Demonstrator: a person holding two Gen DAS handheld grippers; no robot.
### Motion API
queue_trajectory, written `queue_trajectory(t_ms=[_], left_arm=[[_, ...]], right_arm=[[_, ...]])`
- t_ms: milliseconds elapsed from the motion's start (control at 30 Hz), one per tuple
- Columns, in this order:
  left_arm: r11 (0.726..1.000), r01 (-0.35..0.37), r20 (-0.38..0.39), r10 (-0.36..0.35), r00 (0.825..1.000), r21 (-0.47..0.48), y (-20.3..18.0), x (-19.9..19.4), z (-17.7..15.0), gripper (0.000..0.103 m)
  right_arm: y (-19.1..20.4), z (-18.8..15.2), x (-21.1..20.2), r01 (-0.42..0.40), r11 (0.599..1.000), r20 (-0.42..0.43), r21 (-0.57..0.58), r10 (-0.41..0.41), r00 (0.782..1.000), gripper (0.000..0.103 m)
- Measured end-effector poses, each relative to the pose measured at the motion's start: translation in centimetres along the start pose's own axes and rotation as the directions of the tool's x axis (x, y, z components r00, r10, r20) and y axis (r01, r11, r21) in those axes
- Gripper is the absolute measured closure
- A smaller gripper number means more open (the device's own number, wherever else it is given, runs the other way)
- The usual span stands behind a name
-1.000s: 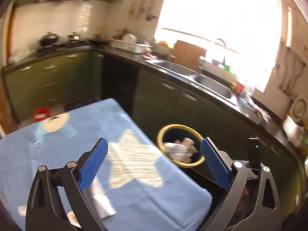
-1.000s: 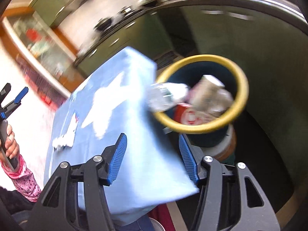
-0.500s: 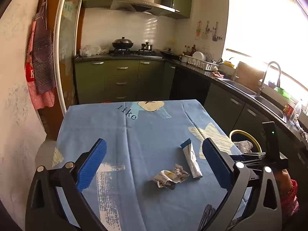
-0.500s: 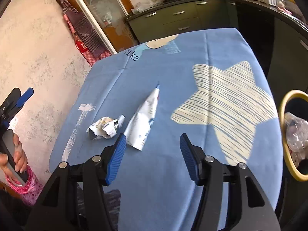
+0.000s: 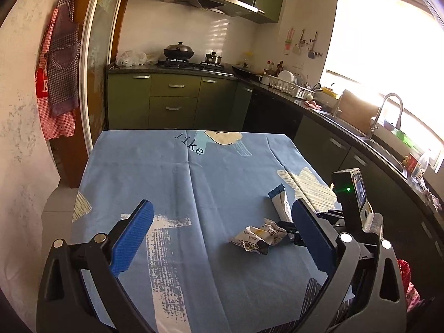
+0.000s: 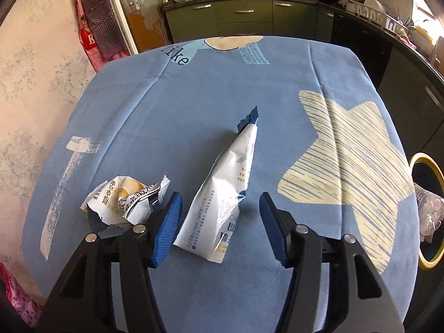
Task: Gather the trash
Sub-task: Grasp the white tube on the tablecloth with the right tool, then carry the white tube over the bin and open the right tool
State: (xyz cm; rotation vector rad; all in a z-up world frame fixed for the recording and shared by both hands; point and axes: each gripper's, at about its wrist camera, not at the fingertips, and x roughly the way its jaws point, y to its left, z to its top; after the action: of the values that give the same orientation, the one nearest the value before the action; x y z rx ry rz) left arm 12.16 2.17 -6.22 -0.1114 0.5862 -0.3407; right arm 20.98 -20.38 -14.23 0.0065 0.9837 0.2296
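Two pieces of trash lie on the blue tablecloth [image 6: 194, 88]. One is a long white pouch with a blue tip [image 6: 236, 166] [image 5: 281, 206]. The other is a crumpled printed wrapper [image 6: 125, 199] [image 5: 258, 236] just left of it. My right gripper [image 6: 220, 202] is open and low over the near end of the pouch. The pouch lies between the blue pads without being pressed. My left gripper [image 5: 222, 216] hangs open and empty above the table's near left part, with the wrapper in front of its right finger. The right gripper's camera unit [image 5: 351, 194] shows at the right of the left wrist view.
A yellow-rimmed bin [image 6: 427, 163] holding a plastic bottle [image 6: 430, 211] stands beside the table's right edge. Green cabinets and a dark counter with a sink [image 5: 369, 138] run along the back and right. Aprons [image 5: 58, 69] hang on the left wall. A pink sleeve [image 6: 16, 299] is at the bottom left.
Both views swung from the bin back to the table top. The right gripper came closer and lower, so the pouch now lies between its fingers. The left gripper sank slightly.
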Motion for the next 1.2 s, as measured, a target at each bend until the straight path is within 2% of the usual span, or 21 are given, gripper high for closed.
queue_trajectory(t_ms=[133, 233, 367, 633, 767, 867, 1033, 1100, 1200], left_arm=[[1.000, 0.017, -0.009, -0.017, 1.000, -0.017, 0.4, 0.3, -0.2, 0.005], [0.999, 0.023, -0.014, -0.024, 1.000, -0.025, 0.6, 0.5, -0.3, 0.005], [0.999, 0.024, -0.015, -0.024, 1.000, -0.022, 0.4, 0.6, -0.3, 0.005], [1.000, 0.031, -0.033, -0.031, 0.999, 0.003, -0.9, 1.2, -0.2, 0.005], [0.999, 0.030, -0.043, -0.029, 0.999, 0.019, -1.7, 1.7, -0.1, 0.005], [0.999, 0.032, -0.052, -0.031, 0.998, 0.026, -2.2, 2.2, -0.2, 0.005], [0.999, 0.038, -0.077, -0.035, 0.996, 0.036, -3.3, 3.4, -0.4, 0.005], [0.998, 0.041, -0.089, -0.038, 0.995, 0.041, -3.9, 3.9, -0.5, 0.005], [0.997, 0.049, -0.100, -0.044, 0.994, 0.053, -4.7, 4.5, -0.5, 0.005]], right_arm=[[0.7, -0.4, 0.2, 0.022, 0.999, 0.000, -0.023, -0.022, 1.000, 0.058], [0.6, -0.9, -0.1, 0.051, 0.998, 0.015, -0.038, -0.051, 0.999, 0.072], [-0.1, -1.4, -0.8, 0.040, 0.998, 0.035, -0.040, -0.039, 0.999, 0.080], [-3.4, -2.4, -4.5, 0.008, 1.000, 0.108, 0.026, -0.011, 0.994, 0.082], [-7.9, -3.0, -8.0, 0.072, 0.989, 0.181, 0.131, -0.095, 0.979, 0.082], [-12.9, -3.9, -10.3, 0.167, 0.955, 0.208, 0.244, -0.220, 0.953, 0.082], [-21.4, -6.3, -12.3, 0.336, 0.843, 0.144, 0.420, -0.427, 0.893, 0.081], [-24.0, -7.0, -12.2, 0.370, 0.807, 0.107, 0.460, -0.465, 0.879, 0.081], [-26.7, -7.7, -11.4, 0.402, 0.773, 0.064, 0.492, -0.492, 0.868, 0.081]])
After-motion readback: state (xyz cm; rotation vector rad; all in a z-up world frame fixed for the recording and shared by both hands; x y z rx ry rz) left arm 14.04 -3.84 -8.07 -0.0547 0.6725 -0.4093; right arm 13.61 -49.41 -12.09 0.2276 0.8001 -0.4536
